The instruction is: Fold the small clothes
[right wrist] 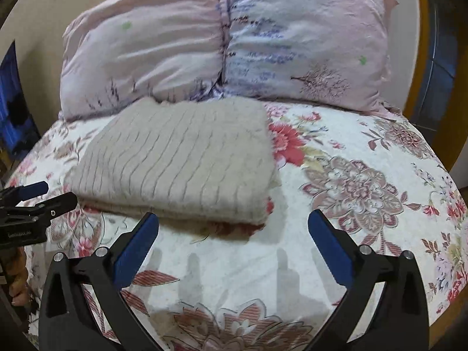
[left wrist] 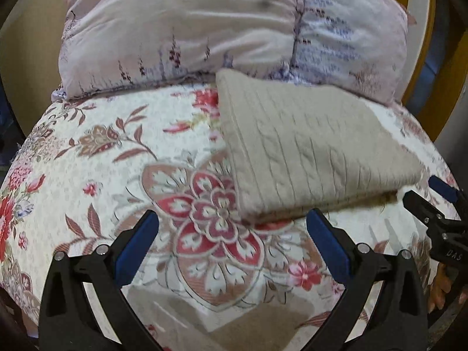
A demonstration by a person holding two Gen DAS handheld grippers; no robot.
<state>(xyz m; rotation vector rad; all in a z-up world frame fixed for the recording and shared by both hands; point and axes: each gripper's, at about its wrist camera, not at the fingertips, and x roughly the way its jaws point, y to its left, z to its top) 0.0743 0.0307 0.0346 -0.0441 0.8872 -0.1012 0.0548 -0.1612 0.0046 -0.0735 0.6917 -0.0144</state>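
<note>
A beige cable-knit garment lies folded into a thick rectangle on the floral bedspread; it also shows in the right wrist view. My left gripper is open and empty, just short of the fold's near left corner. My right gripper is open and empty, just short of the fold's near right edge. Each gripper shows at the edge of the other's view: the right gripper and the left gripper.
Two pale pink printed pillows lie against the back of the bed, touching the garment's far edge. The floral bedspread stretches right of the garment. A yellow-brown frame stands at far right.
</note>
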